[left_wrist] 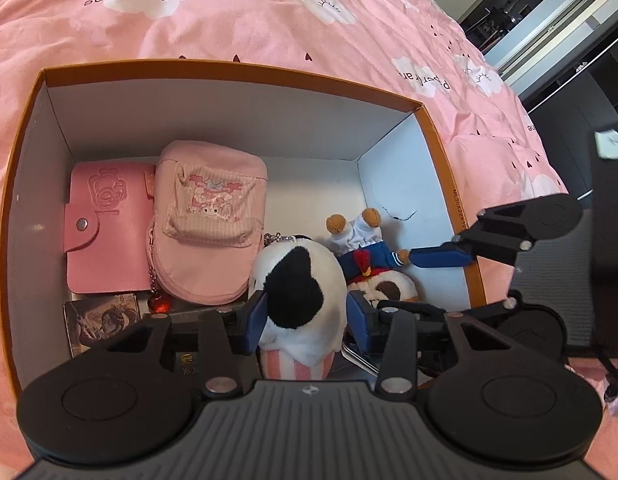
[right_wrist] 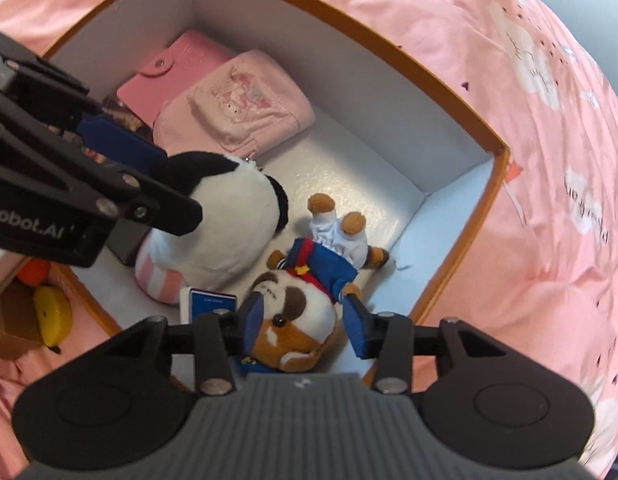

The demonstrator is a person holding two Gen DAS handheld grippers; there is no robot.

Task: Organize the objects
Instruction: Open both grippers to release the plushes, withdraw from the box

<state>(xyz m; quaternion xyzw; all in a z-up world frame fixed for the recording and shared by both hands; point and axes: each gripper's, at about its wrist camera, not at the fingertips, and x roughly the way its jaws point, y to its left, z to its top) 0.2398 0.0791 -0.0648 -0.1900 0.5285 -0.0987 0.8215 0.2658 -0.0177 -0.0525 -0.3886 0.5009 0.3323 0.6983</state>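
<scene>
Plush toys are going into the orange-rimmed box (left_wrist: 437, 128) on the pink bedspread (left_wrist: 229, 20). Left gripper (left_wrist: 307, 320) flanks the black-and-white plush (left_wrist: 297, 280), seemingly pinching it. Right gripper (right_wrist: 305, 320) straddles the sailor dog (right_wrist: 297, 312), jaws apart. Judged next: let go and lift clear.

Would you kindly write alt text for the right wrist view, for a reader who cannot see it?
The right gripper brackets the head of a brown-and-white plush dog in a blue sailor jacket inside an orange-rimmed cardboard box. Beside it, the left gripper is at a black-and-white plush toy; a pink fabric pouch and pink snap wallet lie behind.
</scene>
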